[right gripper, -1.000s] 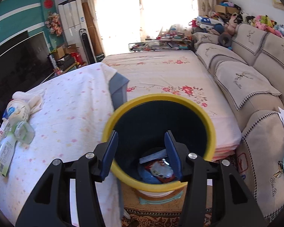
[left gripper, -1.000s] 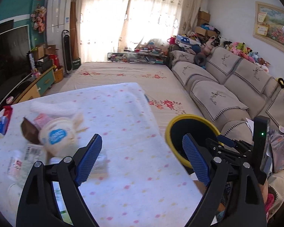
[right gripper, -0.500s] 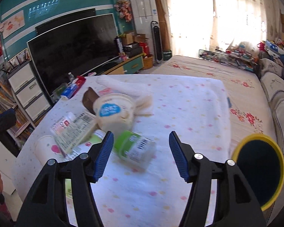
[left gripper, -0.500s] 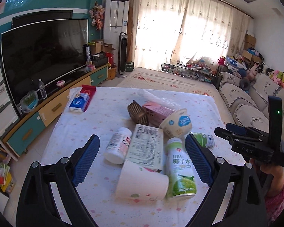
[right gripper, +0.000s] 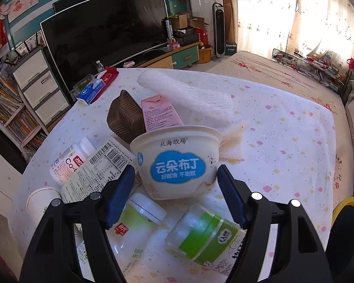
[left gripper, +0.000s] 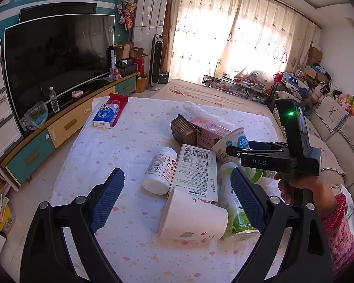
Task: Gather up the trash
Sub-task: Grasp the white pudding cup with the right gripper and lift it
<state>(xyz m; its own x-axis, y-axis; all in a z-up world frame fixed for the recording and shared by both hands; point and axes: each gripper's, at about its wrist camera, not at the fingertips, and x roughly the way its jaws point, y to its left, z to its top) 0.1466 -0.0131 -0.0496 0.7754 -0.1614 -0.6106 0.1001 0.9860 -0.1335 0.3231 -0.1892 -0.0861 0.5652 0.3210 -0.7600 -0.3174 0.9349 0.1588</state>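
Observation:
A heap of trash lies on the dotted tablecloth (left gripper: 120,146). My left gripper (left gripper: 177,198) is open above a white paper cup (left gripper: 191,219) on its side, a white pill bottle (left gripper: 161,169), a flat carton (left gripper: 197,172) and a green drink bottle (left gripper: 233,210). My right gripper (right gripper: 174,195) is open just before a white pudding cup (right gripper: 177,162) with a blue label. A green-labelled jar (right gripper: 210,238) lies below it. A brown tray (right gripper: 126,118), a pink carton (right gripper: 159,115) and white foam wrap (right gripper: 188,96) lie behind. The yellow-rimmed bin (right gripper: 347,226) is at the right.
A blue tissue pack (left gripper: 106,115) on a red box lies at the table's far left corner. A television (left gripper: 56,59) on a low cabinet stands left. A sofa (left gripper: 337,127) runs along the right. The person's hand holds the right gripper's body (left gripper: 276,158) over the heap.
Both grippers swung from the yellow bin back to the trash heap and came closer. The right gripper now frames the pudding cup. Both stay open.

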